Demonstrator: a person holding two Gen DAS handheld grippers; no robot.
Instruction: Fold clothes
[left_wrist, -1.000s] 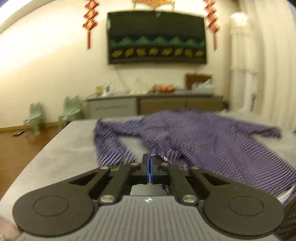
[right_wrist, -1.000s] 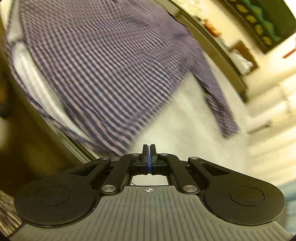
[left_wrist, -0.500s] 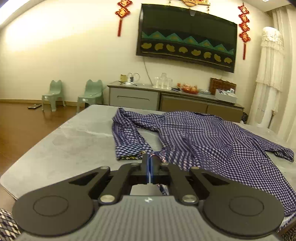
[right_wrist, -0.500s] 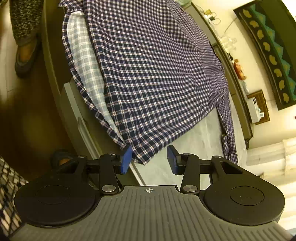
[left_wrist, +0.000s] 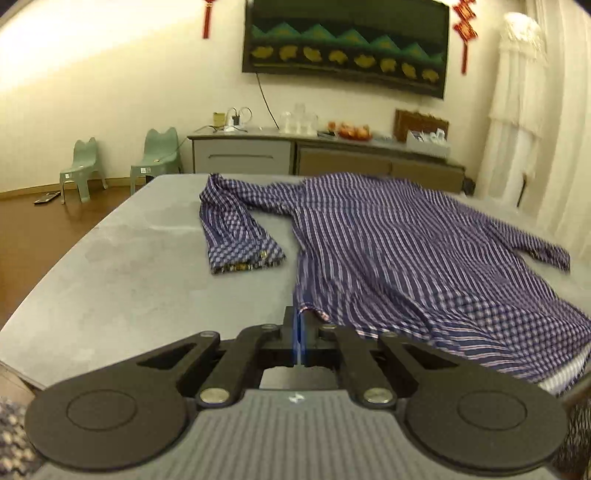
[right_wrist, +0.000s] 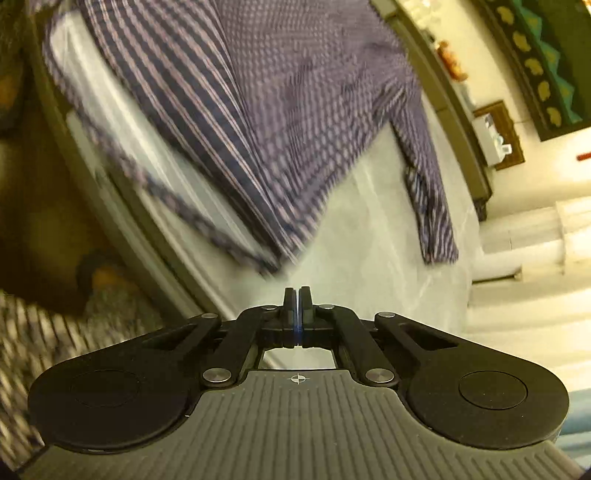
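Both pairs of tongs are clenched. The left gripper (left_wrist: 297, 325) pinches the hem corner of the checked shirt (left_wrist: 399, 251), the cloth edge running straight into its closed tips. The right gripper (right_wrist: 297, 301) has its pads pressed together with nothing between them; the shirt's other hem corner (right_wrist: 280, 254) lies just ahead of it, apart.

The shirt is spread flat over the grey table (left_wrist: 140, 266), its hem draped off the near edge. Only the left view shows the left sleeve (left_wrist: 236, 236) doubled back on itself, the sideboard (left_wrist: 325, 155) and two green stools (left_wrist: 155, 155). Only the right view shows the other sleeve (right_wrist: 428, 206) lying straight. The right view is badly smeared, so the shapes below the table edge cannot be made out.
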